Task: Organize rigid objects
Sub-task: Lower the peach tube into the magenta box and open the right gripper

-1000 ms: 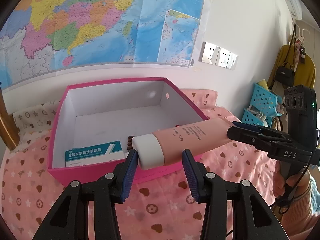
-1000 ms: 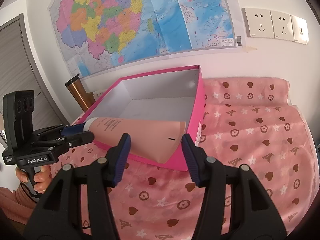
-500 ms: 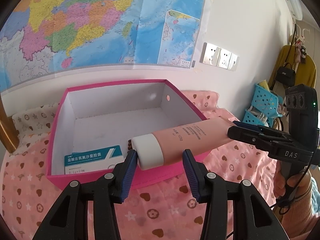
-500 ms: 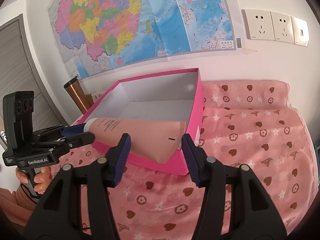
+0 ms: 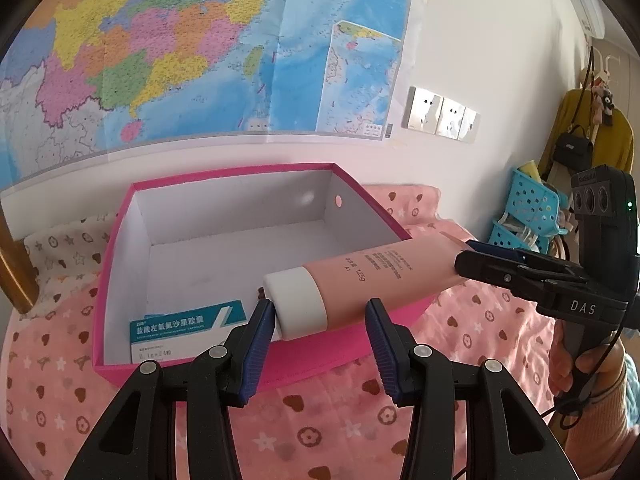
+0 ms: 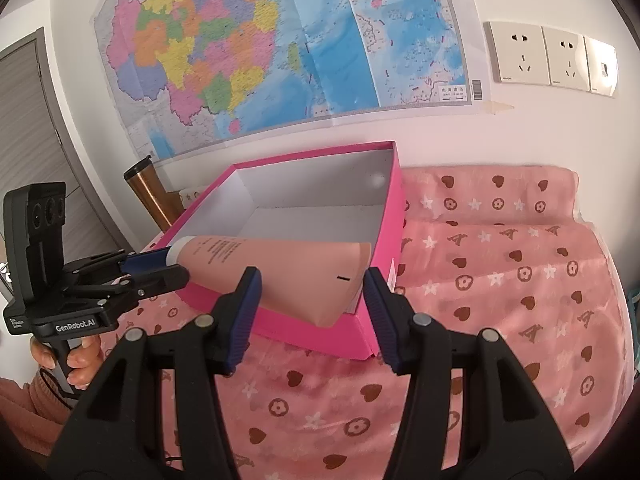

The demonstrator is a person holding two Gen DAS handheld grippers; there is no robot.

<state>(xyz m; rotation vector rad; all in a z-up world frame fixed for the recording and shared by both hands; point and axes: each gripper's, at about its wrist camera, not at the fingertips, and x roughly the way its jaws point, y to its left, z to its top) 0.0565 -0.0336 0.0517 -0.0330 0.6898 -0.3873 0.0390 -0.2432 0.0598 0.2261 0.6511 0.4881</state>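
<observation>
Tube, pink with a white cap, hangs level above the near right corner of the box, carried at both ends. The left gripper takes the cap end. Its left pad lies against the cap, and in its own view the right pad seems a little off it. Seen from the right wrist, the left gripper has its two fingers closed tight around the cap, so it reads as a grip. The right gripper clamps the flat crimped end of the tube, a pad on each edge. From the left wrist its fingers pinch that end, with a hand on the handle below.

The box is pink outside and white inside, open on top, and sits on a pink cloth printed with hearts and stars. A white and teal carton lies flat inside it against the near wall, left of the cap. From the right wrist the box stands beyond the tube, with a copper flask at its far left. A map and sockets are on the far wall.
</observation>
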